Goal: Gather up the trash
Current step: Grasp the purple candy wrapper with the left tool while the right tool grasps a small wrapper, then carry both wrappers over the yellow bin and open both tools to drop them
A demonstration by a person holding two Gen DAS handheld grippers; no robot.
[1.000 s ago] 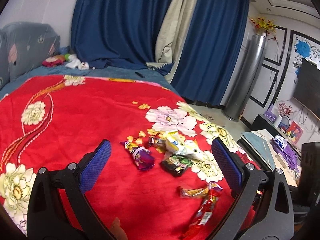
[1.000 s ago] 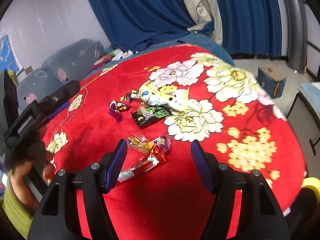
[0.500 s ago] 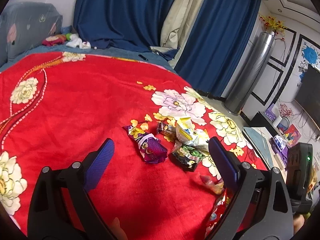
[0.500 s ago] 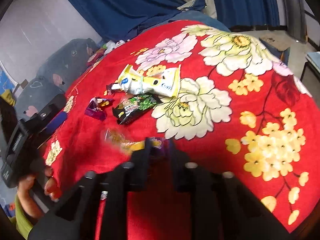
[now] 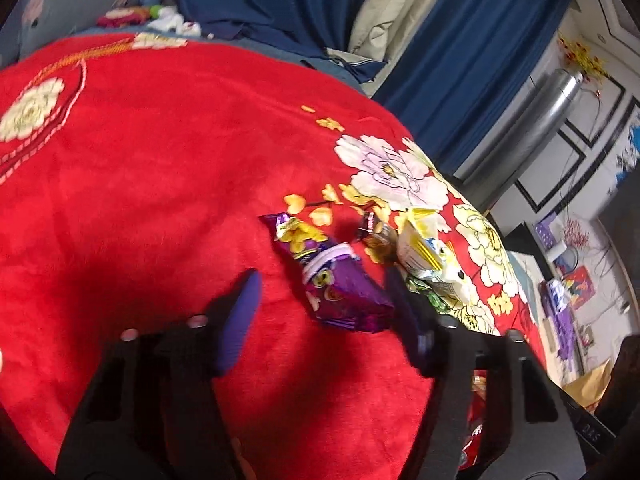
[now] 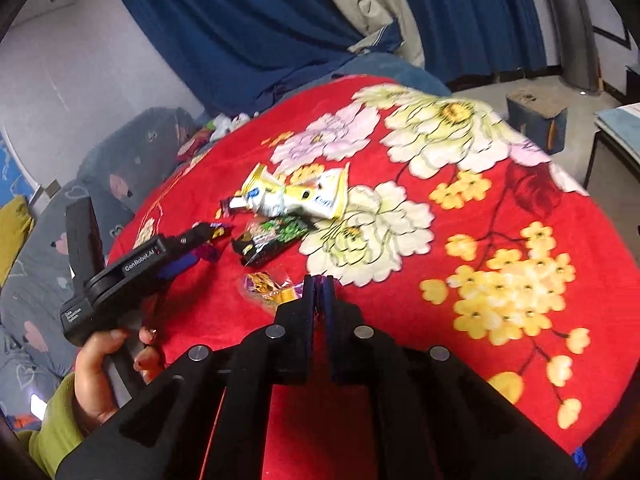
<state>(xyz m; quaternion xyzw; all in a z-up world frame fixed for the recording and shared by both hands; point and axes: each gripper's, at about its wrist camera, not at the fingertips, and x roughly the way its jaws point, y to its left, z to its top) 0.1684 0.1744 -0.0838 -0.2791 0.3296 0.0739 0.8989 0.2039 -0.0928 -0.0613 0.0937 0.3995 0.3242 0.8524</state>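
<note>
1. The carrier is a bed covered by a red floral blanket (image 5: 152, 168). The trash lies in a loose cluster near the blanket's foot-end edge, on the side toward the blue curtains (image 6: 248, 20).

2. The left gripper (image 5: 326, 300) has its jaws spread. The purple wrapper (image 5: 340, 284) lies directly ahead, partly inside the gap and closer to the right-hand finger. Its long axis runs obliquely across the gap, from the far-left end near the yellow printed petals to the near-right end by the right-hand finger. No contact with either pad is evident.

3. The right gripper (image 6: 319, 292) has its jaws pressed together. An orange-and-purple candy wrapper (image 6: 266, 289) lies at the fingertips, extending to their left. Whether the tips pinch its end cannot be told; the contact is hidden by the fingers.

4. Other trash in the cluster: a yellow-and-white packet (image 6: 296, 196) lies farthest toward the curtains; a black-and-green packet (image 6: 272, 238) lies between it and the right gripper; a small dark candy (image 5: 374, 230) lies just beside the yellow-and-white packet.

5. Judgement: the left gripper is the nearer tool for the purple wrapper. Since the wrapper lies skewed and off-centre, a small shift toward the right-hand finger, or a slight wrist rotation, would likely place the pads across its short axis before closing.
</note>
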